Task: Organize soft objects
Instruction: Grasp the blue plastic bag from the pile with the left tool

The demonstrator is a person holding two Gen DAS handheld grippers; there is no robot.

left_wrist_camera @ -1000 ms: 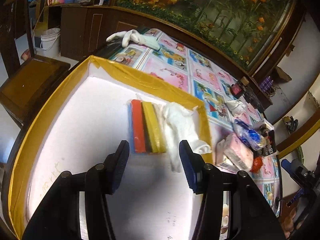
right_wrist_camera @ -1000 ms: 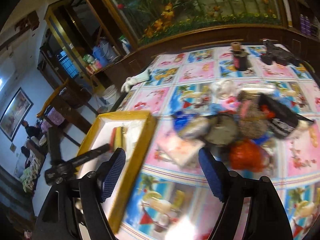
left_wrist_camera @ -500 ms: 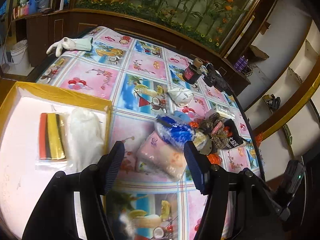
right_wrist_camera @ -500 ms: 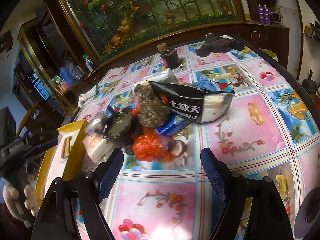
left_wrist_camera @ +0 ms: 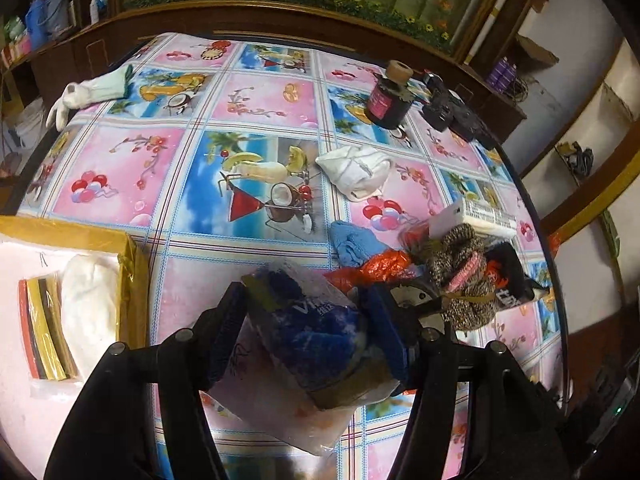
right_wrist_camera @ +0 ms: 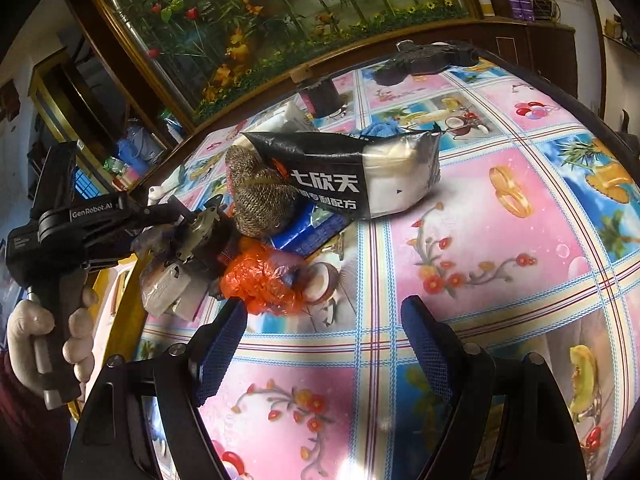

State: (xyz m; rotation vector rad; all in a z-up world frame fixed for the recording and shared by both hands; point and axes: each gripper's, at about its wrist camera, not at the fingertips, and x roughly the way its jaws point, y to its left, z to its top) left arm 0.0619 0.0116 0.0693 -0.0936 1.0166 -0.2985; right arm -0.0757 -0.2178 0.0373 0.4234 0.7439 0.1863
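My left gripper (left_wrist_camera: pixel 306 332) has a clear bag of blue cloth (left_wrist_camera: pixel 320 320) between its jaws, which are closing, with both pads against the bag. The bag lies on a pink soft pack (left_wrist_camera: pixel 276 404) at the near edge of the pile. To the left, the yellow-rimmed tray (left_wrist_camera: pixel 134 280) holds a bag of coloured strips (left_wrist_camera: pixel 44 328) and a white soft item (left_wrist_camera: pixel 90 312). My right gripper (right_wrist_camera: pixel 324 344) hangs open over the tablecloth with nothing between its fingers, just short of an orange plastic bag (right_wrist_camera: pixel 264 280). A gloved hand (right_wrist_camera: pixel 28 340) holds the left tool at the pile's left side.
The pile also holds a brown knitted item (right_wrist_camera: pixel 260 196), a black packet (right_wrist_camera: pixel 332 176) and a light blue cloth (left_wrist_camera: pixel 352 240). Farther off lie a rolled white cloth (left_wrist_camera: pixel 354 168), a dark jar (left_wrist_camera: pixel 388 100), black devices (left_wrist_camera: pixel 452 116) and a white glove (left_wrist_camera: pixel 84 92).
My left gripper swung right from the tray to the pile and now has the blue bag between its jaws. My right gripper sank towards the tablecloth in front of the pile.
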